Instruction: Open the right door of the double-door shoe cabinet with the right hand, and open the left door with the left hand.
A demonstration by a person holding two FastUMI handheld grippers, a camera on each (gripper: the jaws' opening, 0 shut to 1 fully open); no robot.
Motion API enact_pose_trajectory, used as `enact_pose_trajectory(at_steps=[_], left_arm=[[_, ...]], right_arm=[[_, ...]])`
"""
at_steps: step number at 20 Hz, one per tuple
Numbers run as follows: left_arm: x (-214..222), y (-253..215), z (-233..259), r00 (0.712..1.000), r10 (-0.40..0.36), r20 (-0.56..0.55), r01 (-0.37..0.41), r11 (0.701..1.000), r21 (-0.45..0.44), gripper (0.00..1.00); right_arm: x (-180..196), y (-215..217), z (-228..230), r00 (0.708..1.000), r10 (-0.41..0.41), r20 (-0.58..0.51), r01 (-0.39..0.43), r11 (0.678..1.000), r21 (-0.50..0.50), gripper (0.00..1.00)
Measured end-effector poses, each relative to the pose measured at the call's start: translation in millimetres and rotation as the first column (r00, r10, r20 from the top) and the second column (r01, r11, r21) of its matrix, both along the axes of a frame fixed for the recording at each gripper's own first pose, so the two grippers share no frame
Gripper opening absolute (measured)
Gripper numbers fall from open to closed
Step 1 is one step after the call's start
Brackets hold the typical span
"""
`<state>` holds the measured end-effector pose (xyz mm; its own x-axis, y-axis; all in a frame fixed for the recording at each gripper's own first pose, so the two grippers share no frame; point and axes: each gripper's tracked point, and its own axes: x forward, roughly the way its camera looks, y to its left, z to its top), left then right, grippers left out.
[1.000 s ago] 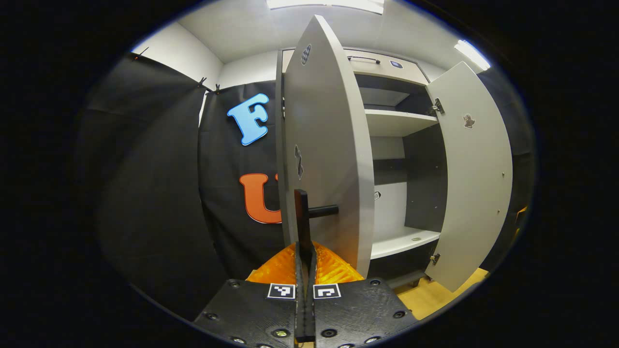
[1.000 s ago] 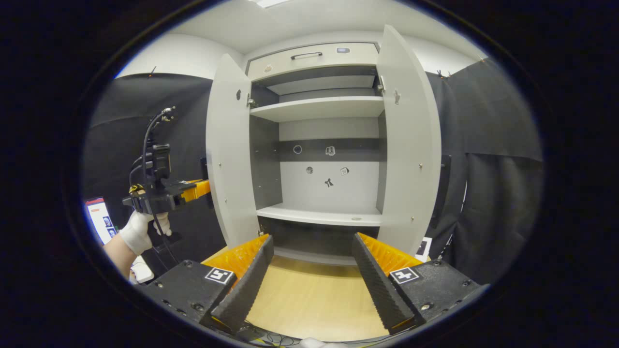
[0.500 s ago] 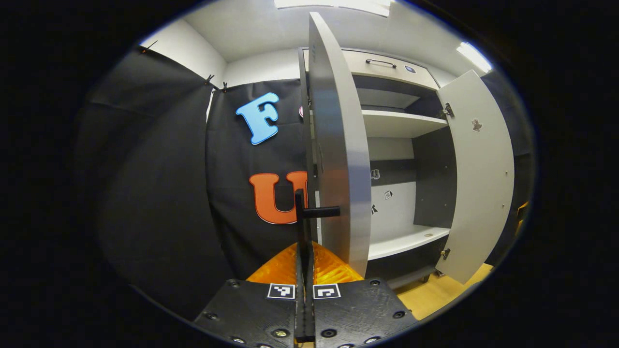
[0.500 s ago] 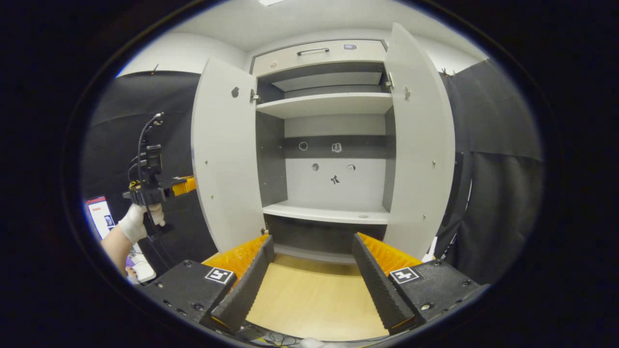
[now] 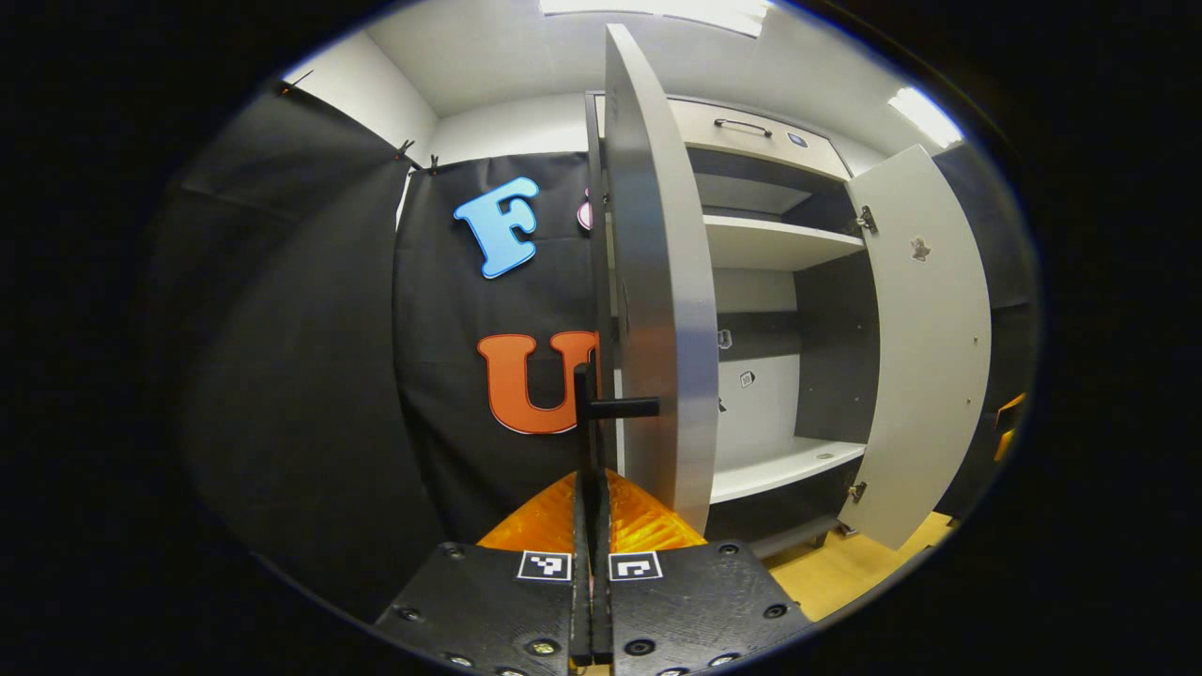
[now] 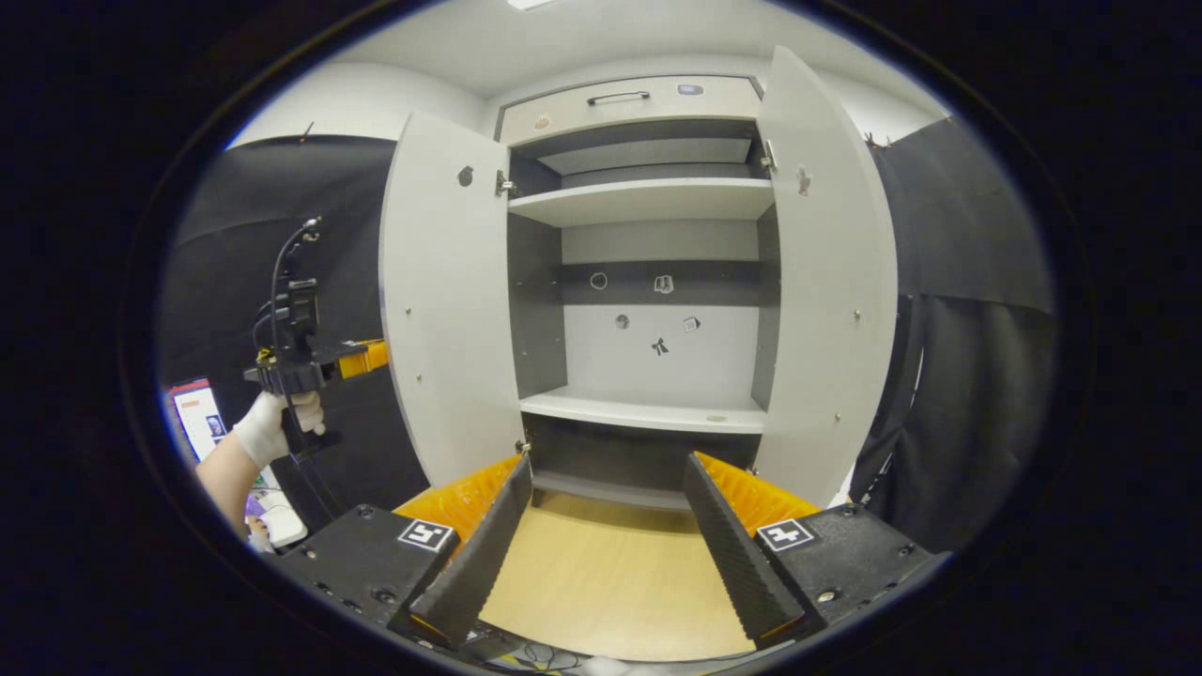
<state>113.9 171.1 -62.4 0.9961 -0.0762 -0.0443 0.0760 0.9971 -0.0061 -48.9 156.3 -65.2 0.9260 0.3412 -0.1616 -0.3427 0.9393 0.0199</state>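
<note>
Both cabinet doors stand open — left gripper clenched on the handle, right gripper released.

We find the left gripper point(image 5: 592, 526) closed with both fingers pressed on the black handle point(image 5: 601, 408) of the left door point(image 5: 657, 282), which is swung wide, edge-on to its camera. In the right gripper view the right gripper point(image 6: 606, 535) hangs spread and empty before the shoe cabinet point(image 6: 648, 253) — its right door point(image 6: 826, 282) open too, a gloved hand point(image 6: 272, 432) at far left.

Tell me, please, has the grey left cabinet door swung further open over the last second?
Yes: the grey left door has swung outward, away from the shelf.
</note>
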Motion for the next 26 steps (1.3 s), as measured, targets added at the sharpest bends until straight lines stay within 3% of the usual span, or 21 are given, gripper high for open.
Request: enact_pose_trajectory(at_steps=[4,7,8,9,10,11,13,18,26], left_arm=[[-9,7,-11,0.997,0.062,-0.039,-0.062,0.998,0.020,0.03],[-23,23,-22,0.989,0.127,-0.080,-0.129,0.991,-0.021,0.52],[-30,22,-25,0.986,0.137,-0.091,-0.141,0.989,-0.047,0.60],[-39,23,-30,0.984,0.141,-0.112,-0.149,0.987,-0.068,0.85],[-49,28,-35,0.979,0.162,-0.124,-0.172,0.982,-0.075,0.73],[-51,34,-38,0.974,0.190,-0.127,-0.200,0.977,-0.070,1.00],[-71,43,-33,0.964,0.238,-0.122,-0.247,0.967,-0.066,0.98],[-103,23,-1,0.964,0.247,-0.096,-0.251,0.967,-0.040,0.94],[-119,-69,50,0.993,0.115,-0.038,-0.116,0.993,-0.026,0.94]], right_arm=[[-3,-4,1,1.000,-0.003,0.004,0.003,1.000,0.001,1.00],[-2,-9,3,1.000,-0.013,0.013,0.013,1.000,-0.003,1.00],[-2,-11,3,1.000,-0.017,0.015,0.017,1.000,-0.002,1.00],[-2,-15,3,1.000,-0.023,0.016,0.023,1.000,-0.003,0.99],[-3,-18,3,1.000,-0.027,0.014,0.027,1.000,-0.004,1.00],[-2,-19,4,0.999,-0.031,0.013,0.031,1.000,-0.003,1.00],[1,-24,4,0.999,-0.040,0.012,0.040,0.999,-0.002,1.00],[4,-35,15,0.997,-0.069,0.035,0.069,0.998,-0.003,1.00],[5,-50,42,0.988,-0.125,0.094,0.126,0.992,0.002,1.00]])
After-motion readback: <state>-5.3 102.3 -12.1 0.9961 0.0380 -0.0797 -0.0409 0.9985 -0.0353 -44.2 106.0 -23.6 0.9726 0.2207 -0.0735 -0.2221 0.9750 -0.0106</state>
